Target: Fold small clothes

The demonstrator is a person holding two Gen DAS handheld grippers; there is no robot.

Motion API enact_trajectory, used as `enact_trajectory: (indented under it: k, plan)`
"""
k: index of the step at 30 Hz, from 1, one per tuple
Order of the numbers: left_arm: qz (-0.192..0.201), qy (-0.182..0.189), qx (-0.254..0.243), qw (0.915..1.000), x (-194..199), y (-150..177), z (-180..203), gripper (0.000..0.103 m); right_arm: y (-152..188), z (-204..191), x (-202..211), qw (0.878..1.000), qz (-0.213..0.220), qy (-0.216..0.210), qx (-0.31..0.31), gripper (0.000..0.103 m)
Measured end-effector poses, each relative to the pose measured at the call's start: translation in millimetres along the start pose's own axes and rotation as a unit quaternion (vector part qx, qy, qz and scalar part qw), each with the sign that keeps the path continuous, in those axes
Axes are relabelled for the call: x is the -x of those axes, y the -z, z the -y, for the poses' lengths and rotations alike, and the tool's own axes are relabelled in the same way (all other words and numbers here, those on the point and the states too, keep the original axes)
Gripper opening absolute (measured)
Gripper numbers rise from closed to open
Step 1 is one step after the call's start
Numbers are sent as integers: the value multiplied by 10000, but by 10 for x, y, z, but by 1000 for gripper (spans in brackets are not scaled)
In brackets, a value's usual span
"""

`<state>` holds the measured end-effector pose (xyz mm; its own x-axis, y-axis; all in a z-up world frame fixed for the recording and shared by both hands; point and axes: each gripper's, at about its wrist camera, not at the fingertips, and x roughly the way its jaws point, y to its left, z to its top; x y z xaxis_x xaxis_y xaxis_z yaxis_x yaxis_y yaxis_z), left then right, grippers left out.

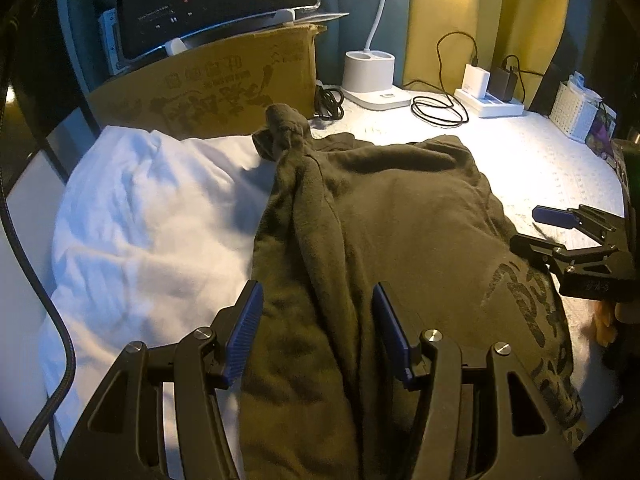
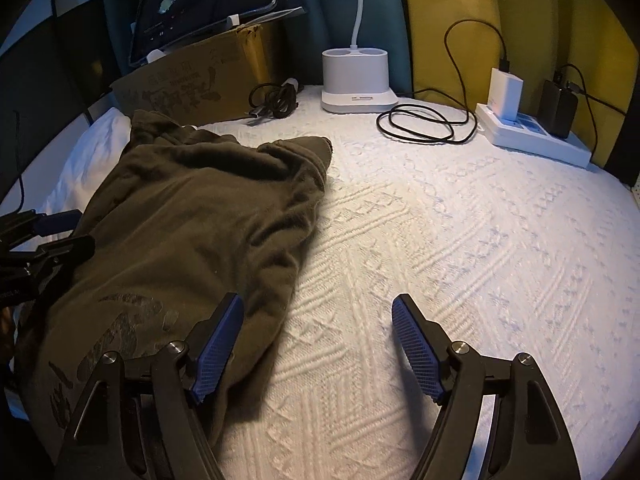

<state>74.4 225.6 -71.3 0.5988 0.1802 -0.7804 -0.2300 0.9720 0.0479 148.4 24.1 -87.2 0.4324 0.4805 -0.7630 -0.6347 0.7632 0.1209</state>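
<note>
White knitted bedding with a raised diamond pattern (image 2: 460, 248) covers the work surface, backed by yellow and teal panels, with a brown printed cardboard box (image 1: 224, 80), a white lamp base with a curved neck (image 2: 356, 80), a coiled black cable (image 2: 424, 124) and a white power strip with chargers plugged in (image 2: 536, 136) pushed to the far edge, probably to leave the middle free for folding. Lying across that middle is the task's garment, a dark olive-green fleece top with a darker printed motif (image 1: 392, 240), bunched rather than flat; one twisted part, perhaps a sleeve or hood, trails up toward the box and overlaps a crumpled white cloth or pillow (image 1: 152, 216) on the left. Over the near left part of the fleece hangs the left gripper (image 1: 318, 336), its blue ribbed pads standing apart to either side of a raised fold, released and pressing on nothing that can be seen. To the right, the right gripper (image 2: 318, 344) is spread wider, one pad above the garment's right edge and the other above bare bedding, also holding nothing; this straddling suits picking up that edge. Both seem poised to take hold at opposite sides so the cloth can be spread. Dim, uneven lamplight and fisheye distortion make the garment's outline hard to read, its near hem is cut off behind the gripper frames, and whether any pad touches the fabric cannot be told.
</note>
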Motion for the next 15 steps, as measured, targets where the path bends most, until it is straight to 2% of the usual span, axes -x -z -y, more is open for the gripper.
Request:
enact_trajectory:
  k: [9, 15]
  plan:
    - [320, 325, -72, 9989, 320, 105, 233, 57, 146, 77, 184, 9999, 52, 90, -96, 78]
    - [265, 450, -115, 9986, 392, 224, 385, 57, 267, 46, 392, 9998, 155, 37, -98, 78]
